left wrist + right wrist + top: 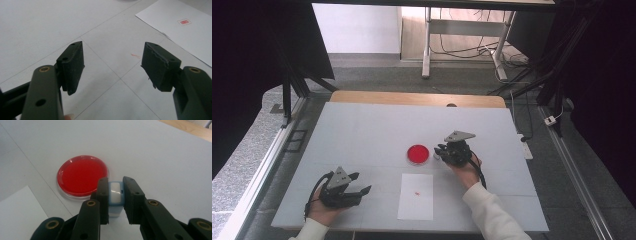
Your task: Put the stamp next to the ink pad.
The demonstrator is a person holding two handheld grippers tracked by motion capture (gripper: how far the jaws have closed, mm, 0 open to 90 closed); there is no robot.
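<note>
white table mat (362, 135), floor cables (472, 50)

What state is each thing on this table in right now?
Round red ink pad: lid off, lying flat on the table, red surface bare.
Small blue-and-white stamp: clamped upright between the right gripper's jaws, beside the pad.
White paper sheet: flat, one small red mark stamped on it.
Right gripper: shut on the stamp.
Left gripper: jaws open, holding nothing.

The high view looks forward and down from above the tabletop's (362, 130) near edge. Each gripper view rides close along its own black jaws, low over the surface. High and right gripper views share the red dish (418, 154) (82, 175) (mid-table); left shares the paper (416, 196) (180, 30).
</note>
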